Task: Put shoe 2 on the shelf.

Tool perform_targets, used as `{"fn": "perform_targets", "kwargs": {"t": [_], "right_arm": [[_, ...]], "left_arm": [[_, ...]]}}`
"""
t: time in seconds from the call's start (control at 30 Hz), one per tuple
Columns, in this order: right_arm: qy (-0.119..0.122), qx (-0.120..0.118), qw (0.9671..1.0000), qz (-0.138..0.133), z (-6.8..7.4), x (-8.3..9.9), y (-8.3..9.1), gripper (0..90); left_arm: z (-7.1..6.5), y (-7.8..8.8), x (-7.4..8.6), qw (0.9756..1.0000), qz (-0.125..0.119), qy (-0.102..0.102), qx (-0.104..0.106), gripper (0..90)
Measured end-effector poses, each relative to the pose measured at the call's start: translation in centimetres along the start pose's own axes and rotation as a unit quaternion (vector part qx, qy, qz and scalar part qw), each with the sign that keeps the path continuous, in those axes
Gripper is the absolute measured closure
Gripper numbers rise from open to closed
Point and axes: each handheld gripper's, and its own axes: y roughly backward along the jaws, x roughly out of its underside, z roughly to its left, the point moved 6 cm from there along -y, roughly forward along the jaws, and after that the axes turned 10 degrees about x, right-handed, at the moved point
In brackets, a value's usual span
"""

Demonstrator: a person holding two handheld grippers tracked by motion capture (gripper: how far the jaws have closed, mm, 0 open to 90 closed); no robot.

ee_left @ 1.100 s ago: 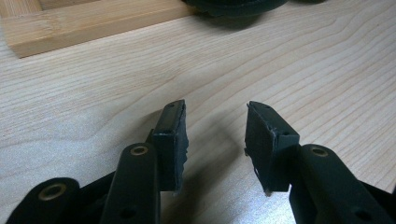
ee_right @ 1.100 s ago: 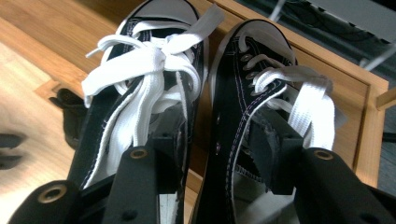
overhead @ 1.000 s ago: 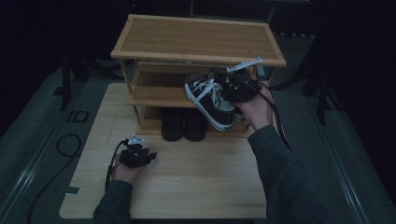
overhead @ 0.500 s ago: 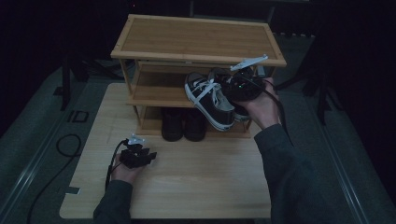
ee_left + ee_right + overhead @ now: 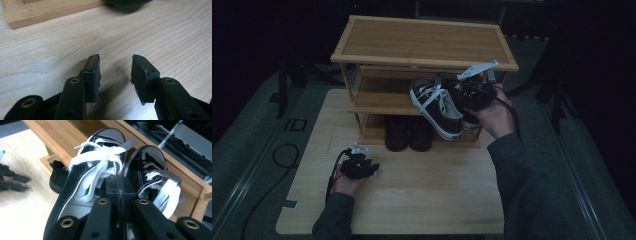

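Little had shifted on the worktop [image 5: 412, 195] since the earlier frames except at the right tool [image 5: 120, 187]: its jaws had just been closing and now stood pressed together on the inner edges of the sneakers [image 5: 437, 107], pinching the pair by their collars. Nearest the person, the left tool [image 5: 357, 167] rested low on the worktop in the left hand [image 5: 344, 185], jaws half apart with nothing between them, as before. Farther off, the right hand [image 5: 494, 117] held the sneakers tilted at the front of the rack [image 5: 422, 45], toes toward the middle shelf [image 5: 377, 97]. Below them the dark shoes [image 5: 407, 132] sat on the bottom shelf. With the grip now firm, the pair seemed ready to be carried
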Motion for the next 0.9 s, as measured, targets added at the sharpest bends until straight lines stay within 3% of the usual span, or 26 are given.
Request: {"fn": "perform_targets", "kwargs": {"t": [0.2, 0.37, 0.6, 0.9], "right_arm": [[0.009, -0.008, 0.9999, -0.001, 0.1, 0.0, -0.1, 89.8], [-0.001, -0.005, 0.9999, -0.012, -0.1, 0.2, 0.0, 89.6], [-0.006, -0.012, 0.9998, -0.017, -0.5, 0.8, 0.4, 89.7], [0.003, -0.012, 0.9996, -0.026, -0.8, 1.1, 1.1, 89.9]], "left_arm": [[-0.8, 1.0, -1.3, 0.9999, -0.009, -0.010, 0.005, 59.9], [-1.8, 2.0, -3.1, 0.9993, -0.026, -0.025, 0.011, 60.2], [-3.9, 4.1, -6.9, 0.9964, -0.059, -0.051, 0.032, 65.1], [-5.6, 6.3, -11.7, 0.9925, -0.079, -0.092, 0.018, 75.9]]}}
